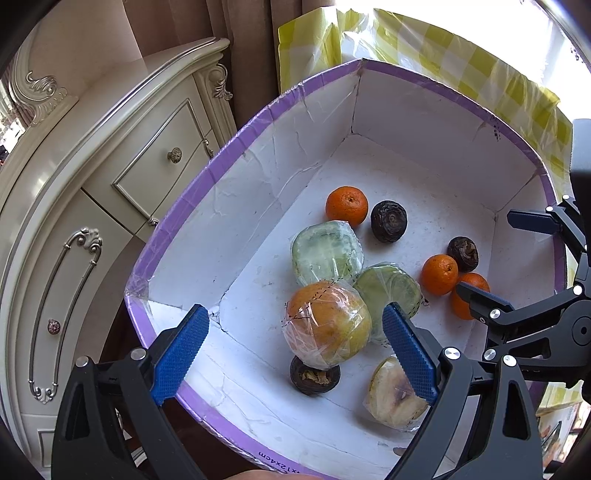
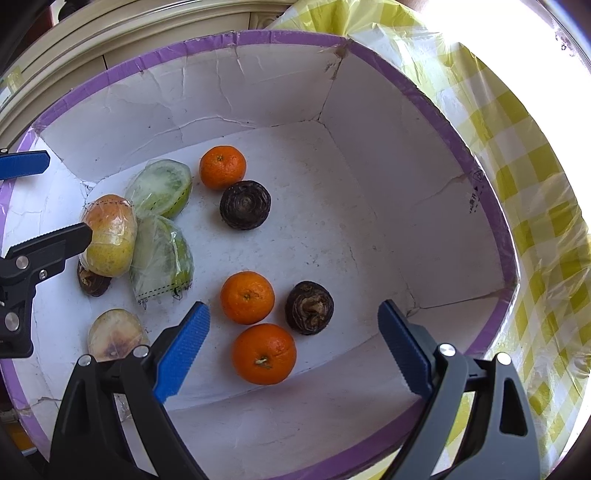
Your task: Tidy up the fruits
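Note:
A white cardboard box with a purple rim (image 1: 229, 155) (image 2: 491, 206) holds all the fruit. Three tangerines (image 2: 222, 167) (image 2: 247, 297) (image 2: 264, 353) lie among three dark water chestnuts (image 2: 245, 205) (image 2: 309, 307) (image 2: 92, 278). Two plastic-wrapped green fruit halves (image 1: 327, 251) (image 1: 388, 295), a wrapped orange-yellow fruit (image 1: 327, 325) and a wrapped pale cut fruit (image 1: 395, 395) lie on the left side. My left gripper (image 1: 295, 350) (image 2: 48, 199) hangs open above the orange-yellow fruit. My right gripper (image 2: 293, 350) (image 1: 509, 258) hangs open above the nearest tangerine. Neither holds anything.
A cream carved cabinet with drawers (image 1: 147, 166) stands left of the box. A yellow-checked tablecloth under clear plastic (image 2: 535, 221) lies beneath and to the right of it. Brown curtains (image 1: 221, 22) hang behind.

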`<state>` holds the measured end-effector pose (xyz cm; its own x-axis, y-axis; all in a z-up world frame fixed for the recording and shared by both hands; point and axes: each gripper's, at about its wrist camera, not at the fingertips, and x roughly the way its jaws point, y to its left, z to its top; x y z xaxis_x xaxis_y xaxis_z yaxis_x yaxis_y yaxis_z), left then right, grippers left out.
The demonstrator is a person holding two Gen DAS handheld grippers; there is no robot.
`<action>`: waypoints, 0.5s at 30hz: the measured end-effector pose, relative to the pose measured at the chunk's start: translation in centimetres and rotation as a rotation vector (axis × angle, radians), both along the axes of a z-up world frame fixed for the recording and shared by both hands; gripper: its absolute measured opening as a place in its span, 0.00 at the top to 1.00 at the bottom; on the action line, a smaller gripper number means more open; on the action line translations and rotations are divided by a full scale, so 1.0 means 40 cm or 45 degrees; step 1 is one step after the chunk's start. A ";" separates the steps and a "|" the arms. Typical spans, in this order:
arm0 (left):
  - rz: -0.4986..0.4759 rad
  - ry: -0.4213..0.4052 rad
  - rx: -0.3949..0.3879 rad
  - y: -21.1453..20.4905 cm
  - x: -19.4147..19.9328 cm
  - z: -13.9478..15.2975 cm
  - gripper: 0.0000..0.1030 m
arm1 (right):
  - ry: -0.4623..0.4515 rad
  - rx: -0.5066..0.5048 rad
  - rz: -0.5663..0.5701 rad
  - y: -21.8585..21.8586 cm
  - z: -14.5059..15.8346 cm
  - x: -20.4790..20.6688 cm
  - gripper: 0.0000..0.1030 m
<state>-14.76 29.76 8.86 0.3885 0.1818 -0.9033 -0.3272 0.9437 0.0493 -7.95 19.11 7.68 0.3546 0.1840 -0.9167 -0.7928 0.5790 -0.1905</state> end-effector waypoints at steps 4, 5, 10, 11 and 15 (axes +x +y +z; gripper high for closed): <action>0.005 0.011 0.009 0.001 0.004 -0.001 0.11 | 0.000 0.002 0.001 0.000 0.000 -0.001 0.09; 0.007 0.014 0.017 0.000 0.004 -0.002 0.11 | 0.001 0.004 0.001 0.000 0.000 -0.001 0.09; 0.022 0.030 0.074 -0.008 0.008 -0.011 0.11 | 0.003 0.016 0.005 -0.002 0.002 -0.002 0.09; 0.028 0.040 0.082 -0.007 0.009 -0.013 0.11 | 0.005 0.021 0.005 -0.003 0.003 -0.002 0.09; 0.041 0.070 0.077 -0.010 0.013 -0.012 0.11 | 0.018 0.048 0.011 -0.008 0.012 -0.005 0.09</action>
<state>-14.24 29.37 8.37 0.3313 0.2484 -0.9102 -0.3529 0.9273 0.1246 -8.15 18.78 8.15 0.3401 0.2213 -0.9140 -0.8001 0.5789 -0.1575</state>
